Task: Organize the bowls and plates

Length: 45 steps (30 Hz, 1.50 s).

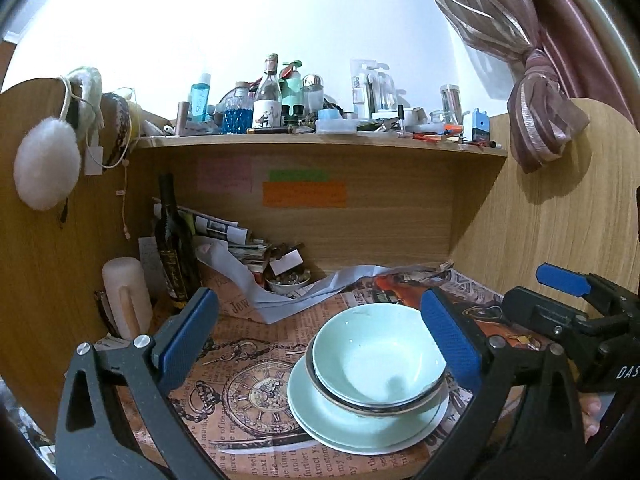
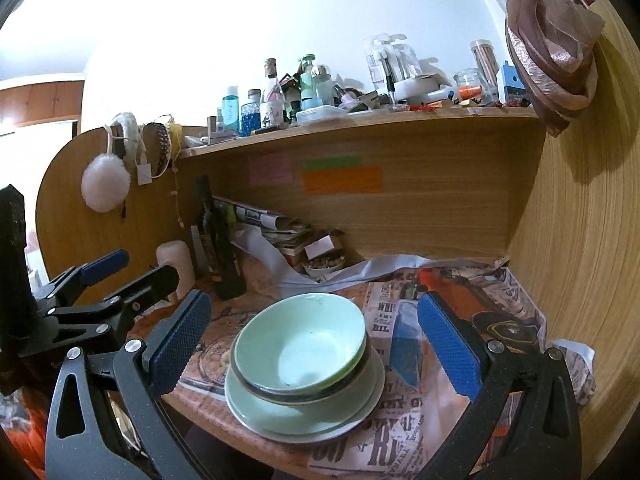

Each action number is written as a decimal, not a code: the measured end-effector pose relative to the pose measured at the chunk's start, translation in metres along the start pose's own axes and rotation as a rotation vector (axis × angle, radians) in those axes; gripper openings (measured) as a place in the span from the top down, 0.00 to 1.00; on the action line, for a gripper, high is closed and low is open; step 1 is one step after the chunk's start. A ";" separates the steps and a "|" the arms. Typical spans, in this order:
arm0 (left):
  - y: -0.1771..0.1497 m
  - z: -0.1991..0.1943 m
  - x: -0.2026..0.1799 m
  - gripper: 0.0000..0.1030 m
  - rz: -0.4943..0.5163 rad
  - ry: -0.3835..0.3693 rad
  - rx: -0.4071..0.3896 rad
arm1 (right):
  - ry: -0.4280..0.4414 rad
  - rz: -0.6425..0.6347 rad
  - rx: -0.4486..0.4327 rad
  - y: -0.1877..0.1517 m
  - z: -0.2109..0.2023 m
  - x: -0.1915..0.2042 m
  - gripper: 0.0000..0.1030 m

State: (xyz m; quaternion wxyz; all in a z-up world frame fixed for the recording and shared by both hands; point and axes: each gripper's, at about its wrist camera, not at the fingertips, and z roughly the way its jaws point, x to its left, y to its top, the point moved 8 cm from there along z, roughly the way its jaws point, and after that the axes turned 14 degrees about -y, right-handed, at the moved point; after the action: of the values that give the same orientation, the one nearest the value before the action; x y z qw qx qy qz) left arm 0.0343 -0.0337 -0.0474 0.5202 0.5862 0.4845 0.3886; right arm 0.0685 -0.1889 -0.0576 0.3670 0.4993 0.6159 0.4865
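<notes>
A pale green bowl (image 1: 376,356) (image 2: 300,344) sits nested in a dark-rimmed bowl (image 1: 360,402) (image 2: 280,394). Both rest on stacked pale green plates (image 1: 344,424) (image 2: 272,416) over a white plate on the newspaper-covered desk. My left gripper (image 1: 318,340) is open. Its blue pads (image 1: 184,340) stand wide on either side of the stack, touching nothing. My right gripper (image 2: 316,340) is open too, its pads (image 2: 450,348) apart from the bowls. Each gripper shows in the other's view, the right one (image 1: 540,292) to the right of the stack and the left one (image 2: 132,270) to its left.
A dark bottle (image 1: 172,248), a white cylinder (image 1: 126,296), piled papers and a small dish of bits (image 1: 288,282) crowd the back left of the desk. A cluttered shelf (image 1: 320,142) runs overhead. Wooden side panels (image 2: 580,280) close in both sides, and a knotted curtain (image 1: 548,120) hangs at right.
</notes>
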 end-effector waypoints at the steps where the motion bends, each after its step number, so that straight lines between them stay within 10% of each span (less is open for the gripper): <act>1: 0.000 -0.001 0.000 0.00 0.000 -0.001 -0.002 | -0.002 0.001 -0.003 0.000 -0.001 0.000 0.00; 45: -0.002 0.008 -0.006 0.00 0.004 -0.038 0.015 | -0.028 0.038 -0.004 0.001 -0.005 0.005 0.00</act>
State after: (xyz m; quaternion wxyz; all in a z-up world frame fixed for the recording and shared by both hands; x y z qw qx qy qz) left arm 0.0401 -0.0413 -0.0506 0.5242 0.5981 0.4764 0.3748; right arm 0.0631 -0.1855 -0.0556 0.3675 0.5168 0.6001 0.4876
